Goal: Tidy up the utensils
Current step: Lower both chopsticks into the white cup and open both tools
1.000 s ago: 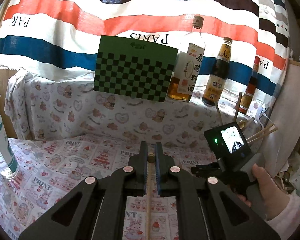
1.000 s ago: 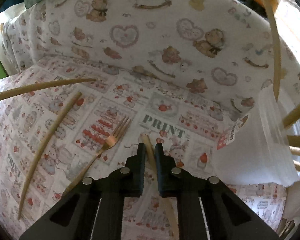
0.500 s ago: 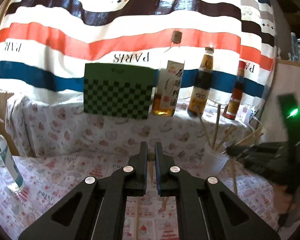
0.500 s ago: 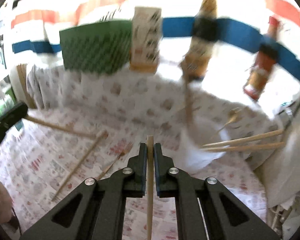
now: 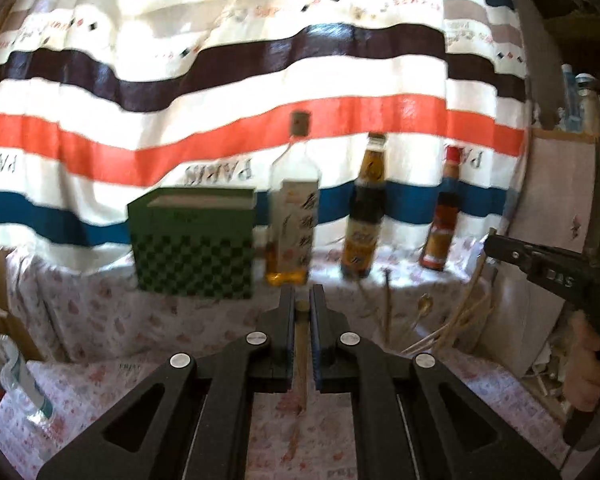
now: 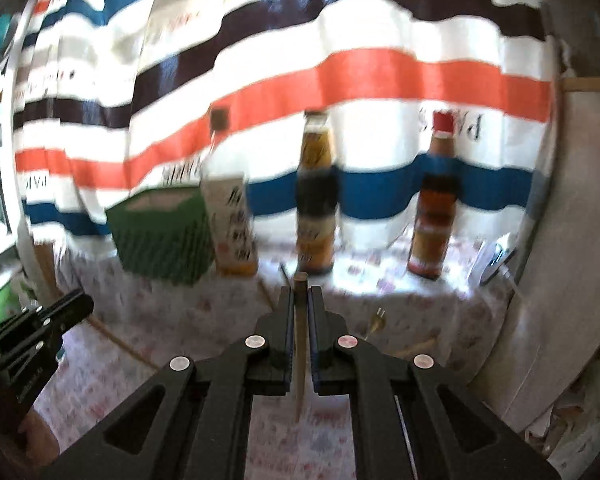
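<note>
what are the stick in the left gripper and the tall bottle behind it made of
The stick in the left hand-held gripper looks like bare wood or bamboo: pale tan, matte. The tall bottle seems clear glass: amber liquid shows through below its paper label.

Backdrop: the striped cloth (image 5: 260,92) hangs before me, backlit.
Shelf: a printed cover (image 5: 100,320) drapes the ledge.
Light: bright daylight.
</note>
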`<control>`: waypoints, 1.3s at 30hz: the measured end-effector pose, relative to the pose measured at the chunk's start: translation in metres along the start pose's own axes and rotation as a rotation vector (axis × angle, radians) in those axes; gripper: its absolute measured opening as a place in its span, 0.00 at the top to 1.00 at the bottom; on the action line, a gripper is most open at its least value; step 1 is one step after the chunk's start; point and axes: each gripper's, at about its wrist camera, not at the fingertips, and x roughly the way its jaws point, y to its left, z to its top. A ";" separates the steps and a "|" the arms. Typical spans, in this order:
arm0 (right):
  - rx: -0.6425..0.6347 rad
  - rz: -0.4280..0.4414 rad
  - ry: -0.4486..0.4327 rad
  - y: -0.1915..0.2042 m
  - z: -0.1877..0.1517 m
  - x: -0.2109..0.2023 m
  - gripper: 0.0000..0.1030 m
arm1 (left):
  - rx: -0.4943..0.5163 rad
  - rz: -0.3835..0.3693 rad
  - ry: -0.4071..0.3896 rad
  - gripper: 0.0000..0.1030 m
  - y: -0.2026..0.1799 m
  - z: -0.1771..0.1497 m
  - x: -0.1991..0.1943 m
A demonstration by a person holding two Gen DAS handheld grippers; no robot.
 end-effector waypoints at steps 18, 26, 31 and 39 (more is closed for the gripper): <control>0.055 -0.022 -0.140 -0.054 0.048 0.025 0.93 | 0.014 -0.218 -0.032 0.94 -0.082 0.062 0.045; 0.083 -0.004 -0.079 -0.071 0.031 0.061 0.93 | -0.031 -0.192 -0.074 0.94 -0.080 0.070 0.078; 0.142 0.045 -0.031 -0.080 0.013 0.081 0.93 | 0.001 -0.187 -0.045 0.94 -0.087 0.057 0.099; 0.133 0.101 0.030 -0.081 -0.002 0.095 0.93 | -0.037 -0.239 0.082 0.94 -0.082 0.019 0.139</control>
